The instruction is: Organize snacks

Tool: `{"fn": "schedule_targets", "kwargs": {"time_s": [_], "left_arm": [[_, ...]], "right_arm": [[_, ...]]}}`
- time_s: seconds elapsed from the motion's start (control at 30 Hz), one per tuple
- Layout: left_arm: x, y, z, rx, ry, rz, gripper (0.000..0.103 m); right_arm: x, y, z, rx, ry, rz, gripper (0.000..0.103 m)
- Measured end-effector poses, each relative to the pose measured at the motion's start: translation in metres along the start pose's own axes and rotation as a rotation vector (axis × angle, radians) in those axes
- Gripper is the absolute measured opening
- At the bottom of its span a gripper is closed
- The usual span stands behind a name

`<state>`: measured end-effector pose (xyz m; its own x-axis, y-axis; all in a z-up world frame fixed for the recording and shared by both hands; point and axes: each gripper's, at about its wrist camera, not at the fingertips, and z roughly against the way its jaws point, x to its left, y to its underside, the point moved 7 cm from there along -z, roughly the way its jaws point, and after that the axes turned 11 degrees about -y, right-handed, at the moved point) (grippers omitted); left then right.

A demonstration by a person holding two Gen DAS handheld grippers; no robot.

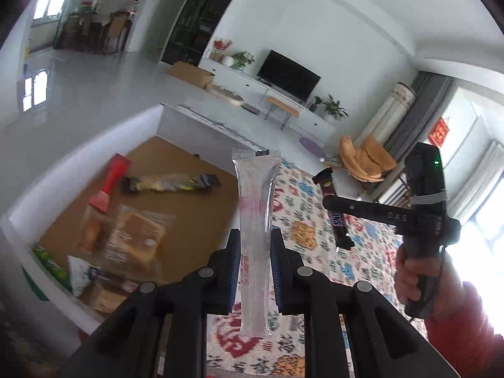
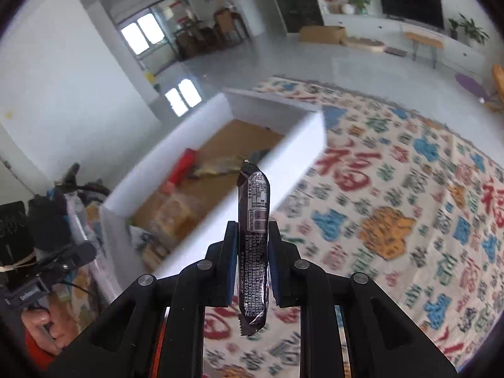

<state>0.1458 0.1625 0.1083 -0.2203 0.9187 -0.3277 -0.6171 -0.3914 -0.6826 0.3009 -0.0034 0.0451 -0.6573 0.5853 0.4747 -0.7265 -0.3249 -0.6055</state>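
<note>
My left gripper (image 1: 255,239) is shut on a long clear packet with red print (image 1: 255,208), which stands upright above the edge of a white box (image 1: 94,145). The box's brown floor holds a red packet (image 1: 110,182), a yellow and black packet (image 1: 170,184) and bagged bread slices (image 1: 135,236). My right gripper (image 2: 252,233) is shut on a dark chocolate bar (image 2: 254,208), held in the air over the patterned cloth (image 2: 393,189), right of the box (image 2: 293,145). In the left wrist view that bar (image 1: 338,223) hangs from the right gripper (image 1: 330,204).
A person's hand (image 1: 412,271) in a red sleeve grips the right tool. The cloth (image 1: 315,220) with red, blue and orange figures covers the surface right of the box. Farther off are grey floor, a TV (image 1: 288,75) on a white cabinet, and a small bench (image 1: 283,107).
</note>
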Motion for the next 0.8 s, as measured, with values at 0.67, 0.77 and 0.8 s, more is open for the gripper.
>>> {"fn": "schedule_targets", "kwargs": {"time_s": [0.67,0.77,0.8], "left_arm": [[0.102,0.010,-0.055,-0.036,-0.456,-0.051,0.094],[0.100,0.010,-0.039,-0.095,-0.573,-0.086,0.099],[0.099,0.011,-0.034,-0.109,-0.596,-0.089,0.100]], "right_arm": [[0.049,0.001,-0.135,0.079,0.025,0.000,0.057],[0.056,-0.004,-0.115,0.052,0.069,0.074,0.063],[0.059,-0.003,-0.111,0.050,0.088,0.100,0.063]]}}
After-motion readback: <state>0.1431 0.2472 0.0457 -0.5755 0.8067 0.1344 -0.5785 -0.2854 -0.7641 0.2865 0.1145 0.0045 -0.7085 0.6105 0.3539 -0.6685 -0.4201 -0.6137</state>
